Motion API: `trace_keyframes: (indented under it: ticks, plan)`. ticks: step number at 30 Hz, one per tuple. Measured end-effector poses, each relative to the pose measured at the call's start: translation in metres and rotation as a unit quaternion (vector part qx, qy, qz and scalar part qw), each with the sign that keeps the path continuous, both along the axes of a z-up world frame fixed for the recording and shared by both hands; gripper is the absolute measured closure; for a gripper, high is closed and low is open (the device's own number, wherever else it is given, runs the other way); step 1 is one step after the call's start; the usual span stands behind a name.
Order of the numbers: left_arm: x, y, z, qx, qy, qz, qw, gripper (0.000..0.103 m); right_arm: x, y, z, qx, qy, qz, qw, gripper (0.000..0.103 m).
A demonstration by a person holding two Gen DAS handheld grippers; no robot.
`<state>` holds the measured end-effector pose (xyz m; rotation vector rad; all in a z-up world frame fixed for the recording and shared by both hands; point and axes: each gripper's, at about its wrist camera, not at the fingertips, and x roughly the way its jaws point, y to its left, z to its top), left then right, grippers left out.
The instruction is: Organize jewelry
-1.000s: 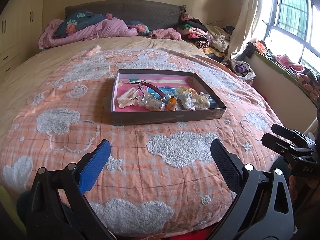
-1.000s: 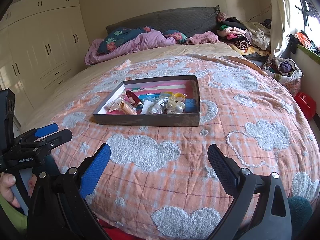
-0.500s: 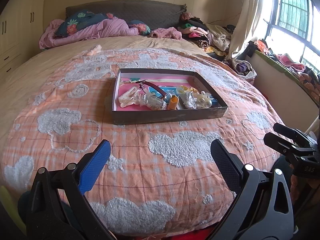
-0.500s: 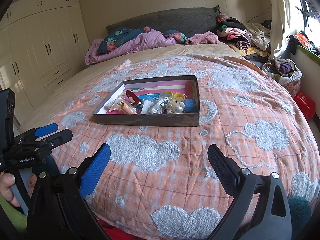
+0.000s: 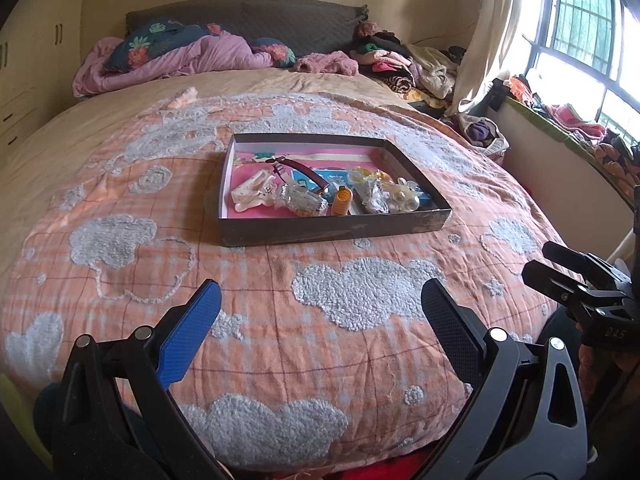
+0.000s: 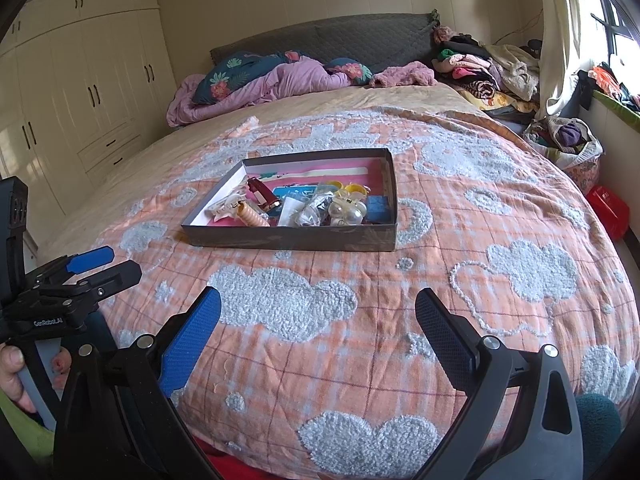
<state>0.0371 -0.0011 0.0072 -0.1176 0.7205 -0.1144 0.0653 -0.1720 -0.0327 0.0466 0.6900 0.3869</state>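
A shallow dark box (image 5: 332, 229) with a pink lining sits in the middle of the bed; it also shows in the right wrist view (image 6: 292, 240). It holds a jumble: a white hair clip (image 5: 252, 194), a maroon strap (image 5: 298, 170), an orange coil (image 5: 341, 201), clear bags and beads (image 5: 400, 198). My left gripper (image 5: 320, 316) is open and empty, well short of the box. My right gripper (image 6: 318, 320) is open and empty too, over the bed's near edge.
The orange cloud-pattern quilt (image 5: 360, 292) covers the bed. Purple bedding and pillows (image 5: 180, 56) lie at the headboard, a clothes pile (image 5: 400, 64) at the far right. Wardrobes (image 6: 80, 80) stand at the left, a red item (image 6: 608, 210) on the floor at the right.
Both grippers have edged slightly towards the box, which now looks a little nearer. Both stay open and empty.
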Motion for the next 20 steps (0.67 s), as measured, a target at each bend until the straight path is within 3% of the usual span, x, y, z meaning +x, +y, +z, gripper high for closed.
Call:
trace_keyframes:
  ticks: [7,12,16,19,20]
  plan:
    - [0.008,0.009,-0.006,-0.016,0.015,0.005,0.9997,0.01,0.016,-0.014,-0.004,-0.005,0.007,-0.026,1.0,0.006]
    - [0.027,0.046,-0.01,-0.024,0.023,0.063,0.9975,0.009,0.052,-0.052,-0.005,0.009,0.024,-0.084,0.996,0.005]
    - [0.075,0.109,-0.016,0.011,0.049,0.169,0.9843,0.009,0.108,-0.105,-0.011,0.001,0.033,-0.163,0.986,0.004]
    - [0.126,0.173,-0.03,0.01,0.086,0.245,0.9657,0.009,0.162,-0.146,-0.026,-0.033,0.051,-0.221,0.973,0.004]
    - [0.146,0.2,-0.036,0.009,0.096,0.279,0.9556,0.009,0.18,-0.158,-0.033,-0.04,0.067,-0.235,0.969,0.004]
